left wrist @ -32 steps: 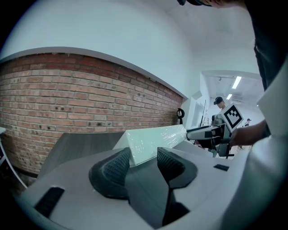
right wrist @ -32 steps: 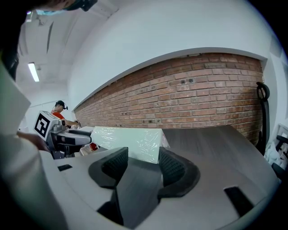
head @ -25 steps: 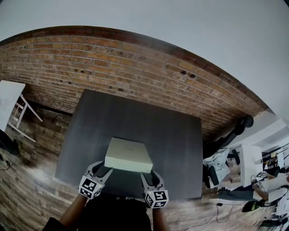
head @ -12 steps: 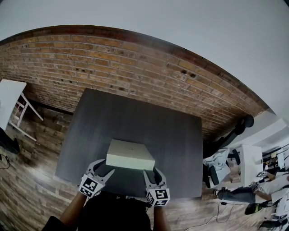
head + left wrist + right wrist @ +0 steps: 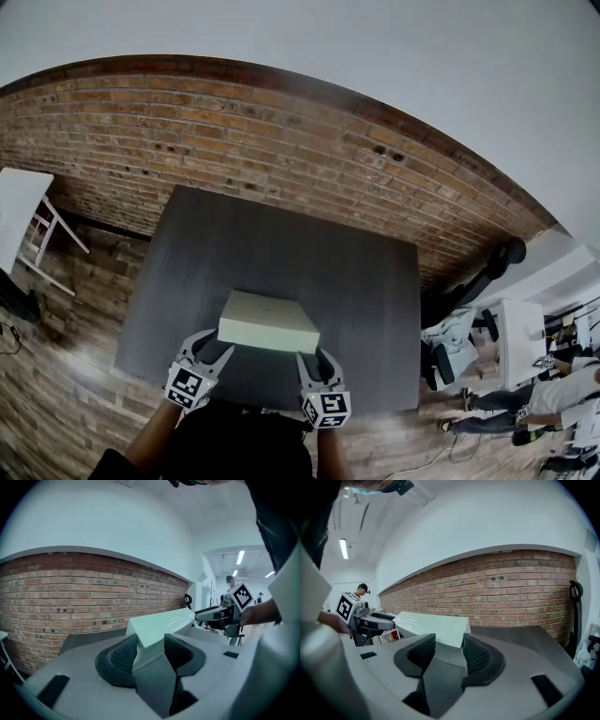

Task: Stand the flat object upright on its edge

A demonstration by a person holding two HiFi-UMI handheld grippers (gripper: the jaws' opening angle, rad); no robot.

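A flat white box [image 5: 267, 322] lies on the dark grey table [image 5: 281, 248] near its front edge, its near side facing me. My left gripper [image 5: 216, 353] is at the box's near left corner. That corner [image 5: 140, 637] fills the gap between the two pads as the jaws are closing. My right gripper [image 5: 315, 364] is at the near right corner. In the right gripper view the box [image 5: 433, 626] lies just past the fingertips, with only its corner between them. Those jaws are closing too, and no pad visibly presses on it.
A brick wall [image 5: 234, 150] runs along the table's far side. A white table [image 5: 19, 211] stands at the left. At the right are an office chair [image 5: 497, 262], desks and a person [image 5: 562, 394]. The table's front edge is just below the grippers.
The box and both grippers have shifted only a little. The box now looks slightly lower and smaller than a second ago.
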